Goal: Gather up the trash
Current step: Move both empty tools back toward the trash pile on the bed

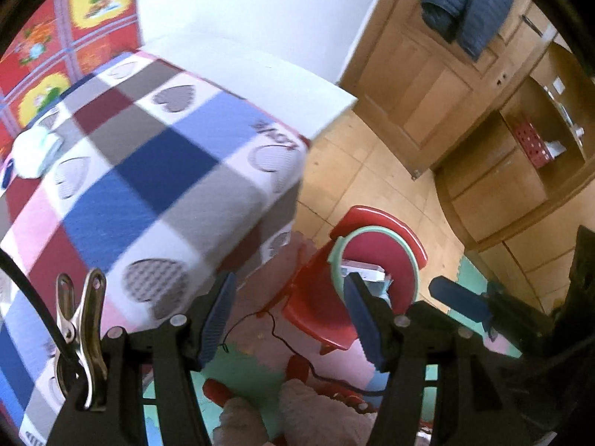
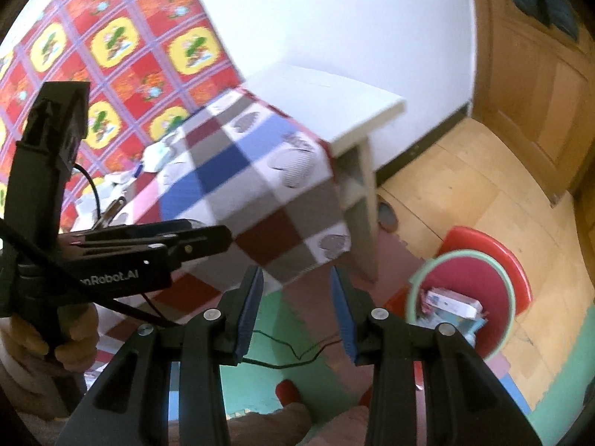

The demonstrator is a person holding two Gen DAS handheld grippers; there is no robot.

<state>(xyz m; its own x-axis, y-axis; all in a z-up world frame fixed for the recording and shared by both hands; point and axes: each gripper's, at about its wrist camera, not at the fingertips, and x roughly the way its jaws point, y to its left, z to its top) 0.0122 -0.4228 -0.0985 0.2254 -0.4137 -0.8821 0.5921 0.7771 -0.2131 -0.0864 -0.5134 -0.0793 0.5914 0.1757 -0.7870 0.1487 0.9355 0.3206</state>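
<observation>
Left wrist view: left gripper (image 1: 290,319) stands wide and empty above the floor mats; the bin (image 1: 375,271), holding collected packaging, sits just right of its right finger, and the checked table (image 1: 148,171) edge lies close on its left. A white wad (image 1: 33,152), likely remaining trash, lies far left.

Right wrist view: right gripper (image 2: 297,312) is narrower, also empty. Risk: swinging tablewards could snag the overhanging cloth (image 2: 282,200) or floor cable (image 2: 297,356); open floor lies ahead.
</observation>
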